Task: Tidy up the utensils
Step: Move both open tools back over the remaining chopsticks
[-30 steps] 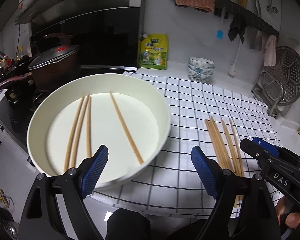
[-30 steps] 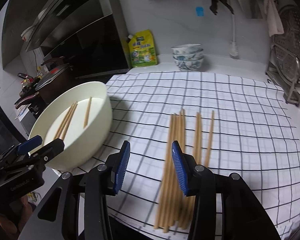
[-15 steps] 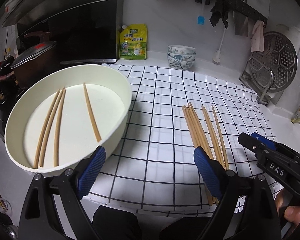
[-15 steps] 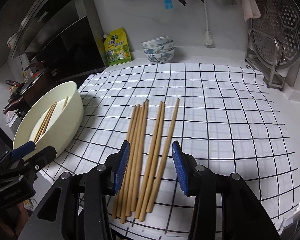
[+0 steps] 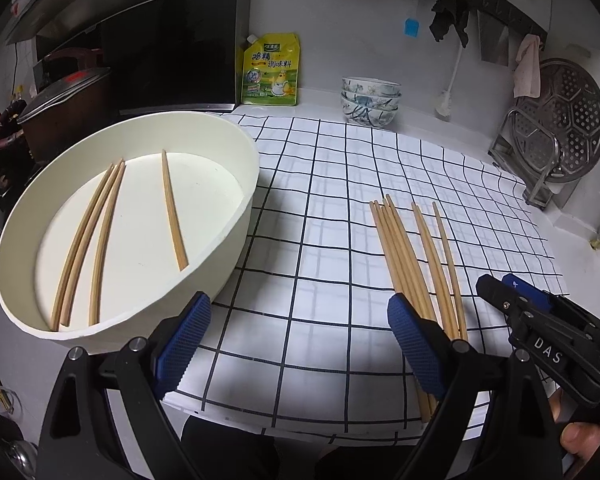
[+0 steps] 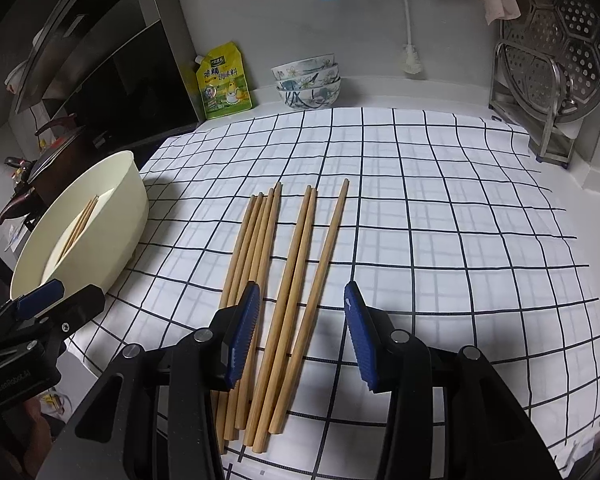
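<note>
1. The right gripper (image 6: 300,332) hangs over the near ends of the loose chopsticks (image 6: 296,280), fingers spread, three sticks showing between them, nothing pinched.
2. The left gripper (image 5: 296,344) has its fingers wide apart over bare cloth (image 5: 320,240), empty.
3. The chopsticks lie side by side on the cloth.
4. Left, the basin (image 5: 236,216) holds four more sticks (image 5: 100,232).
5. Bowls (image 5: 370,100) and a pouch (image 5: 270,70) stand by the wall.

Seasoning pouch (image 5: 271,70), stacked bowls (image 5: 370,100), steamer rack (image 5: 560,120)

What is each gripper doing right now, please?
Left gripper: open, empty.
Right gripper: open, empty, above the chopsticks.
</note>
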A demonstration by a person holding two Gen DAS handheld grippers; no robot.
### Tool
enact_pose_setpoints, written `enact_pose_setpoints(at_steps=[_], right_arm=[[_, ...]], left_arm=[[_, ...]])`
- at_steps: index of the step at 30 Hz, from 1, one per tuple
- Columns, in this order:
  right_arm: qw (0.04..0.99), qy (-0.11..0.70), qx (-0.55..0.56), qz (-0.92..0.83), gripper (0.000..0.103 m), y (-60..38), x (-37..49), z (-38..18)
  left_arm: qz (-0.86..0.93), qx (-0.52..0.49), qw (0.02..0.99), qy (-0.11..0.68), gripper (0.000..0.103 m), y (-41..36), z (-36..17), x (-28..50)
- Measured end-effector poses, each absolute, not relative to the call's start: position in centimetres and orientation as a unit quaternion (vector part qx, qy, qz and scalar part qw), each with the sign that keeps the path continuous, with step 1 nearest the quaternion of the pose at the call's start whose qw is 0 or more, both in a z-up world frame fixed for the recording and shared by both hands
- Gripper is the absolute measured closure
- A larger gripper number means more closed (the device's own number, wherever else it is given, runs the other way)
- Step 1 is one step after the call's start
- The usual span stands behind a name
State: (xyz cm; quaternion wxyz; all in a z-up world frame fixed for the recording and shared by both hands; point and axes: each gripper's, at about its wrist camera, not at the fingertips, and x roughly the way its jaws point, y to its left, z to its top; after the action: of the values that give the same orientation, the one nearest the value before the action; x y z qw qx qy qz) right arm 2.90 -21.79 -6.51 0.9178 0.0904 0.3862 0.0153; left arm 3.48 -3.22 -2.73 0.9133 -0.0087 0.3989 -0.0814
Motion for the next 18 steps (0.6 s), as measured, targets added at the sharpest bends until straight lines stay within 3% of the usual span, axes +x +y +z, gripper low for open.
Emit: enact_pose_setpoints(at_steps=[18], right_arm=[[0.909, 0.402, 0.109, 0.004, 0.061, -24.1, 3.3, -7.7]], left_arm=[[-0.075, -0.004, 0.908, 0.412, 0.015, -4.6, -4.0, 4.4]])
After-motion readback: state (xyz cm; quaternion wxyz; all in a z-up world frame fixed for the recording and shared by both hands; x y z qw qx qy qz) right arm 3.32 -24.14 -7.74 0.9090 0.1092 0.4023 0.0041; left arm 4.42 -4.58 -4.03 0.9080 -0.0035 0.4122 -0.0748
